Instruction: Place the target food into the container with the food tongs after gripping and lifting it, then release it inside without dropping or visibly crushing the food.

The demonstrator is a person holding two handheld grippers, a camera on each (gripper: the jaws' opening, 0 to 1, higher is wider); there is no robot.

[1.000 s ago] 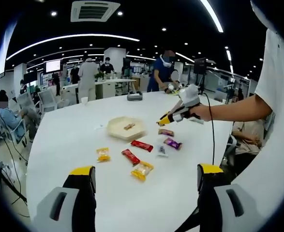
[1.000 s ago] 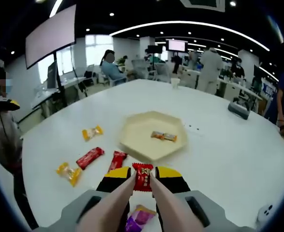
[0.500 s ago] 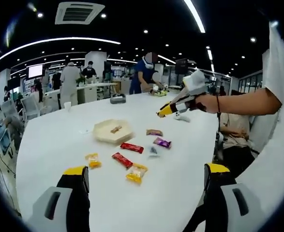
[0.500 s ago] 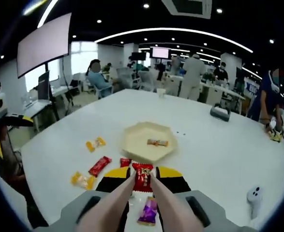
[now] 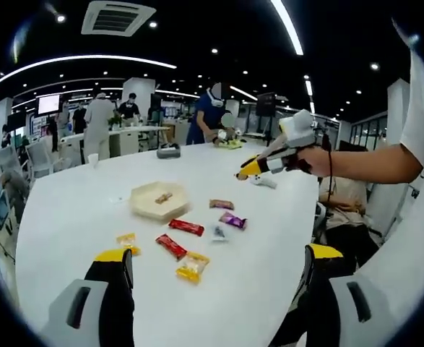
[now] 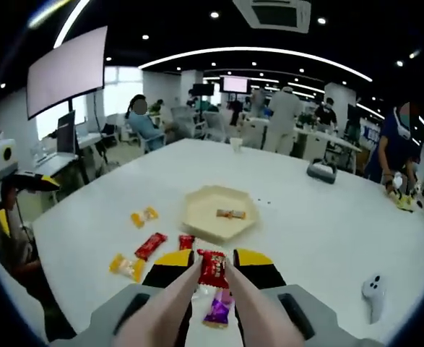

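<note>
- Red-wrapped snack [image 6: 213, 268] sits pinched between the tips of the pale food tongs [image 6: 190, 300], which run forward from the right gripper [image 6: 212, 264] in the right gripper view; the wrapper looks uncrushed.
- That gripper's yellow-tipped jaws are pressed in against the tong arms, holding the tongs closed on the snack, above the white table [image 6: 320, 217].
- Just ahead of the held snack lies the cream hexagonal tray [image 6: 215, 212], with one small orange-brown wrapped piece [image 6: 230, 214] already inside it.
- Below the tong tips a purple packet [image 6: 218, 309] lies on the table; left of the jaws lie two red bars [image 6: 148, 246], and further left two yellow candies [image 6: 127, 266].
- Off to the right of the gripper a white controller [image 6: 371, 290] rests on the table.
- In the left gripper view, the left gripper [image 5: 215, 264] has its jaws spread wide apart with nothing between them, well short of the scattered snacks.
- Ahead and to its right, the right gripper [image 5: 253, 168] shows raised over the table in a person's hand [image 5: 314, 159].
</note>
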